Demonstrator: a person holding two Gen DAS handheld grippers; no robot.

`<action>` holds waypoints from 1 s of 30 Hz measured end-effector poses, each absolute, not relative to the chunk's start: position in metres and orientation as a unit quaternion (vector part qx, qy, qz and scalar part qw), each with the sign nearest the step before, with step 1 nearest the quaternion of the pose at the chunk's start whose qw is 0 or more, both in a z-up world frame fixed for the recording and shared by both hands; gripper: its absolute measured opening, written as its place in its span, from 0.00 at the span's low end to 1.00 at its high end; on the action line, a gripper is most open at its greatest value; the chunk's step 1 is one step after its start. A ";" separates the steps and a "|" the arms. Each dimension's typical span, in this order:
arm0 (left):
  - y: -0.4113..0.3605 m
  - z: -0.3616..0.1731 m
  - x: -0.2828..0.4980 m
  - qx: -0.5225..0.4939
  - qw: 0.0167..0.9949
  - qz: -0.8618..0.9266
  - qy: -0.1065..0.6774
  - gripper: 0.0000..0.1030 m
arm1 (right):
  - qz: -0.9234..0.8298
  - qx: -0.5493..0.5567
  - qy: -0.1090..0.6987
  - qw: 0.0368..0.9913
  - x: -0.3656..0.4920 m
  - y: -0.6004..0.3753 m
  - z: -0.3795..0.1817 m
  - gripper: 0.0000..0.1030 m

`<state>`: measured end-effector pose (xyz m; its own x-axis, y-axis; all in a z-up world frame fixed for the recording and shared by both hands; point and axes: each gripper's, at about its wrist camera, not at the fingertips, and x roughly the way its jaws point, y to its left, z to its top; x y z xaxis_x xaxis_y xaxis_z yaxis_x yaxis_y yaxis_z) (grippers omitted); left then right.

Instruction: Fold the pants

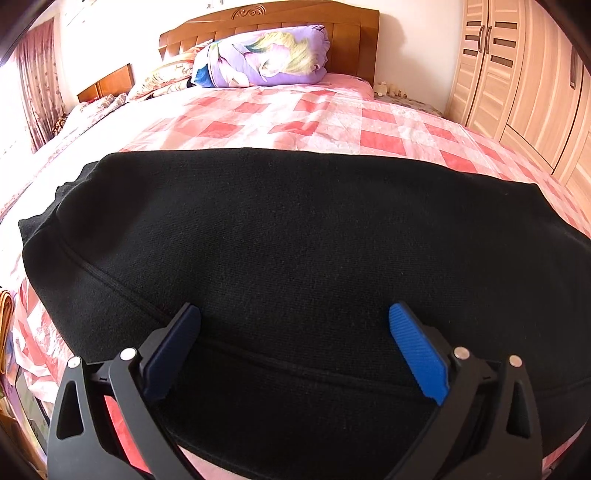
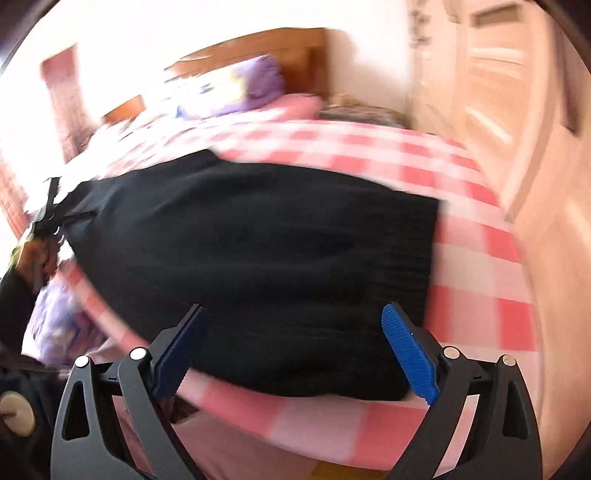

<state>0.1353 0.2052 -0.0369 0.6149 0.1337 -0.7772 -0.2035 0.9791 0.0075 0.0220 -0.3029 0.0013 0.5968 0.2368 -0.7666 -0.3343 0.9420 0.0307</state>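
— From the left-hand camera, where do things stand?

— The black pants [image 1: 295,236] lie spread across the near part of the bed [image 1: 332,114], on the pink checked cover. They look already doubled, I'd say: a seam runs slantwise across the near cloth and there seems to be a layered edge low down. The left tool [image 1: 294,350] hangs over that near edge, its blue pads wide apart, nothing between them.

— And the rest of the room there?

— A rolled purple quilt [image 1: 266,55] by the headboard [image 1: 280,22], a wardrobe [image 1: 517,74] to the right. None of it in the way.

— The right-hand camera?

— Blurred, so take it loosely. The pants [image 2: 258,251] show as a compact dark block near the bed's [image 2: 461,221] front edge, one straight side to the right. The right tool [image 2: 293,350] is spread wide too, holding nothing, close over the near edge.

— So how far along?

— Partway, by my guess: at least one fold made, and the bundle is broad enough for another. Neither tool has hold of cloth yet.
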 end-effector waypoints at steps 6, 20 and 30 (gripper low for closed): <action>0.206 -0.035 0.131 -0.040 0.903 0.077 0.421 0.98 | 0.105 -0.061 0.454 0.883 0.022 -0.319 0.000 0.89; 0.417 -0.008 0.034 -0.427 0.853 0.125 0.271 0.89 | 0.360 -0.045 0.325 0.874 0.131 -0.081 0.044 0.91; 0.476 -0.036 0.074 -0.469 0.814 0.123 0.320 0.82 | 0.407 -0.016 0.369 0.836 0.143 0.013 0.020 0.91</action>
<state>0.0739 0.4757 -0.0359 0.7653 -0.0995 -0.6359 -0.4999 0.5305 -0.6846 0.1425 0.0130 0.0205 0.3967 0.6684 -0.6292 -0.6914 0.6684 0.2742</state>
